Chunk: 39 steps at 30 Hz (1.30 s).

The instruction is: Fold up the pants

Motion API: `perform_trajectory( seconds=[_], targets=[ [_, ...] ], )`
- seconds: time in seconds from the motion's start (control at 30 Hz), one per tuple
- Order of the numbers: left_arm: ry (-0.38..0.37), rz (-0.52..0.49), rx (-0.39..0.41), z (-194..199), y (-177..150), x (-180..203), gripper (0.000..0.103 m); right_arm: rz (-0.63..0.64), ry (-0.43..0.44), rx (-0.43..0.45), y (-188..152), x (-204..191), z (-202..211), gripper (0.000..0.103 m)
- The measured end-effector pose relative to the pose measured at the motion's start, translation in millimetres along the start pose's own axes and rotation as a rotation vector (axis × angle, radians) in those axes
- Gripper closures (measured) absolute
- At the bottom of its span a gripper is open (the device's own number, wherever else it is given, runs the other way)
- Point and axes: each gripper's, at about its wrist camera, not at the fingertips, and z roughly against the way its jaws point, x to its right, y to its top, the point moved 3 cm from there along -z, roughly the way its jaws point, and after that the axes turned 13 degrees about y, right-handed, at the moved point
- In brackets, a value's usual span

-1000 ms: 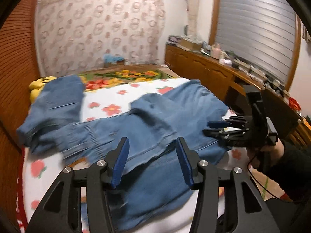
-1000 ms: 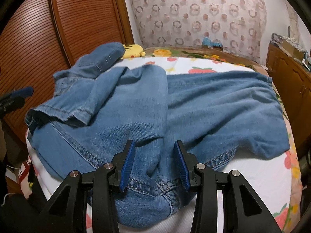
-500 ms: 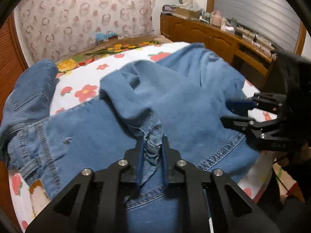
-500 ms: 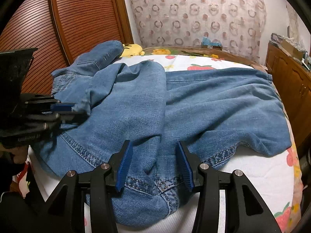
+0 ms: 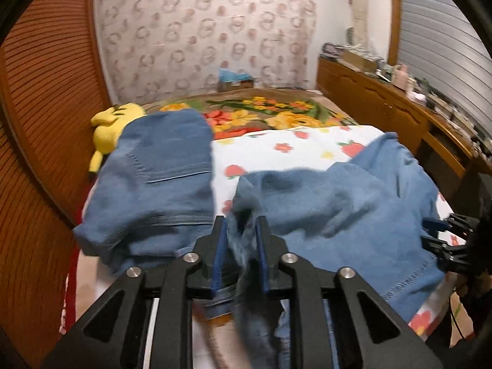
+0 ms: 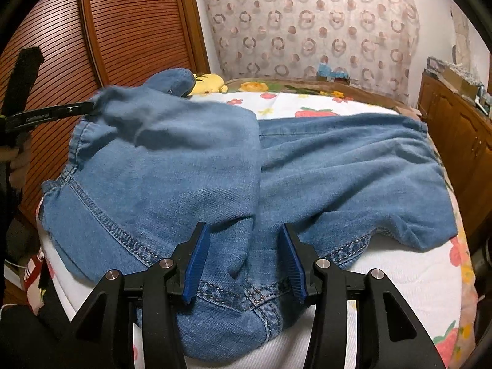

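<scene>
Blue denim pants (image 6: 338, 166) lie spread on the bed; they also show in the left wrist view (image 5: 338, 203). My left gripper (image 5: 241, 240) is shut on a bunched fold of the pants and holds it lifted; it also shows at the left of the right wrist view (image 6: 92, 107), pulling denim up. My right gripper (image 6: 243, 264) is open, its blue pads either side of the crotch seam just above the fabric; it also appears at the right edge of the left wrist view (image 5: 436, 233).
The bed has a white floral sheet (image 5: 292, 147) and a flowered blanket (image 5: 270, 113) at the head. A yellow plush toy (image 5: 112, 123) lies at the far left. A slatted wooden wardrobe (image 6: 92, 30) stands left, a wooden dresser (image 5: 384, 107) right.
My left gripper closed on a fold of the pants and has lifted it up and to the left. My right gripper stayed open over the crotch, hardly moving.
</scene>
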Motion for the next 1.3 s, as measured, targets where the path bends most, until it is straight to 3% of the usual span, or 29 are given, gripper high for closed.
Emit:
perform_trajectory(
  seconds=[0.07,0.1,0.33,0.53,0.6,0.67,0.73,0.83,1.07,1.3],
  targets=[
    [-0.017,0.018,0.004,1.4,-6.1,-5.4,0.06,-0.003,0.009,0.004,-0.9,-2.9,2.0,0.054],
    [-0.027,0.024,0.005,2.2,-8.7,-4.9,0.059,-0.004,0.013,0.008,-2.1,-5.0,3.6,0.054],
    [-0.095,0.03,-0.012,19.7,-54.6,9.1,0.058,0.032,0.061,0.032,-6.4,-29.1,16.4,0.054],
    [-0.132,-0.006,-0.062,24.2,-93.3,27.8,0.058,0.081,0.104,-0.022,-20.8,-46.6,13.7,0.053],
    [-0.11,-0.022,-0.075,20.2,-101.3,31.1,0.06,0.101,0.088,-0.04,-23.8,-51.4,9.0,0.053],
    [-0.092,-0.022,-0.077,20.0,-105.3,30.0,0.074,0.111,0.086,-0.056,-26.0,-53.5,6.3,0.053],
    [-0.122,-0.012,-0.063,26.0,-105.6,29.9,0.085,0.114,0.089,-0.062,-23.6,-55.0,5.3,0.053],
    [-0.123,-0.029,-0.037,39.1,-104.9,30.9,0.094,0.119,0.094,-0.071,-17.2,-51.4,5.4,0.053],
    [-0.127,-0.024,-0.003,76.6,-108.3,22.2,0.094,0.106,0.108,-0.065,-15.7,-39.7,15.1,0.057],
    [-0.127,-0.007,-0.027,66.4,-114.5,20.0,0.092,0.056,0.108,-0.029,-21.5,-34.5,31.5,0.057]
  ],
)
